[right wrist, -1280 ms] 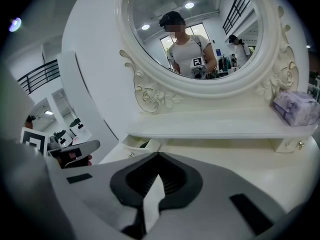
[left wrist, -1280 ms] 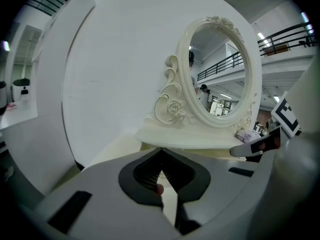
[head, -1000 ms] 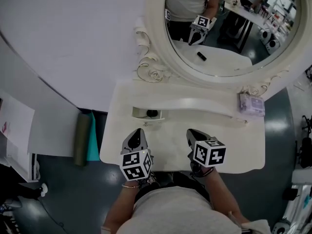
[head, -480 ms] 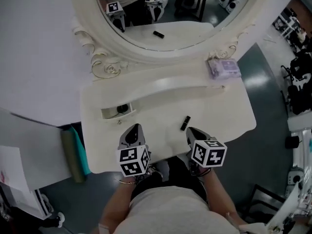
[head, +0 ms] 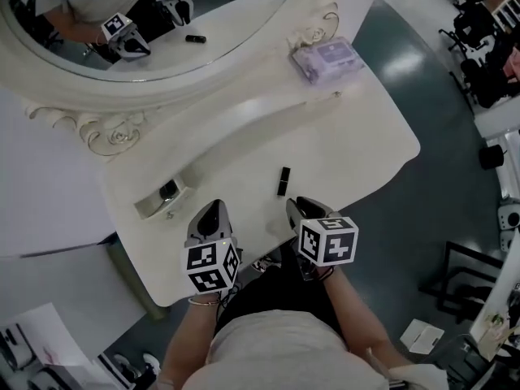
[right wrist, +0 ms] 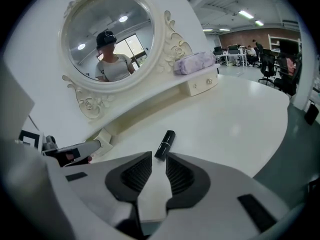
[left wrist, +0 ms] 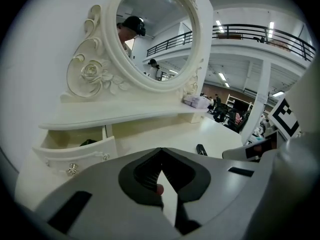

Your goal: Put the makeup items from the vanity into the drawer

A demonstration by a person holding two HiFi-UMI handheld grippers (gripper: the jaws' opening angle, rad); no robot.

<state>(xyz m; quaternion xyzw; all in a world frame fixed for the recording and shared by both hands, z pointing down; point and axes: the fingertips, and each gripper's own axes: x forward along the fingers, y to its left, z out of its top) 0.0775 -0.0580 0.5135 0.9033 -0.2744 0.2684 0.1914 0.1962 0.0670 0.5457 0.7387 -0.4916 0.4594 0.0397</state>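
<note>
We are at the approach to the first pick. The short black lipstick tube point(right wrist: 164, 144) lies flat on the white vanity surface point(head: 357, 136), to the right of the small open white drawer point(head: 159, 197) and well apart from it. Our right tongs point(right wrist: 159, 159) have just been opening and stand apart with nothing between them; the tube sits just beyond their tips, roughly in line with the gap. Our left tongs point(left wrist: 160, 151) are closed together on nothing and point toward the drawer, which has something dark inside. We judge that the next move is to slide the right tongs forward and down until they straddle the tube across its narrow width, close them, then carry it leftward over the drawer's opening. A lilac packet point(head: 327, 58) rests on the upper shelf, far to the right of the drawer, and may be next.
</note>
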